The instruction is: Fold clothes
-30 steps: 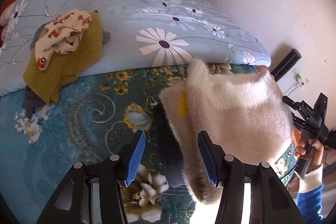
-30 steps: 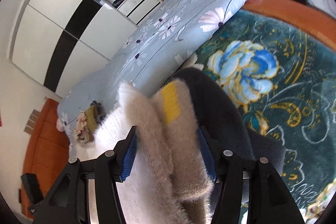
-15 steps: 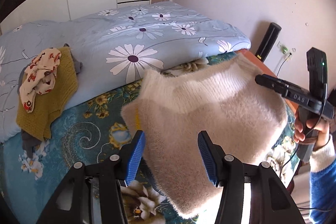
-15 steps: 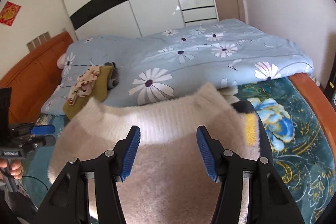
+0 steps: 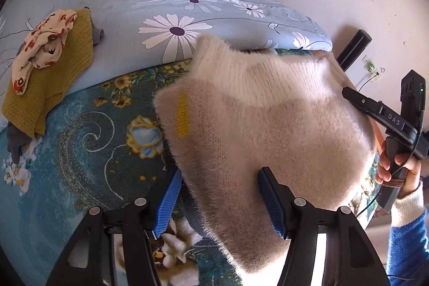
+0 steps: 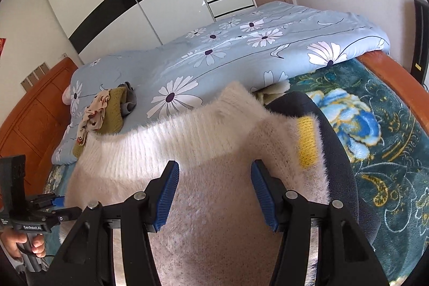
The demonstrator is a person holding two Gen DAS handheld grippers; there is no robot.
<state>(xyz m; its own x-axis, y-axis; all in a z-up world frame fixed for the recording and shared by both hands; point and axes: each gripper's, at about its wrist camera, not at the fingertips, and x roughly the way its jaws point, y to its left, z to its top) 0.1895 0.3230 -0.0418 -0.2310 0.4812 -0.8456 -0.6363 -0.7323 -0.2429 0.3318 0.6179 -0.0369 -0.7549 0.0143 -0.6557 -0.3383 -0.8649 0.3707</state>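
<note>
Fluffy cream sweater spread over the near end of the bed, a gripper at each side.

Nearest, at the bottom of the left view, the left gripper is opening its jaws, the sweater's hem between the blue pads; whether they still press the knit, I cannot tell. The right gripper stands parted over the sweater, and its pads' contact is hidden too. The sweater covers most of a dark garment on the teal floral blanket. Farther, upper left, a mustard knit under a printed cloth lies on the daisy duvet.
</note>
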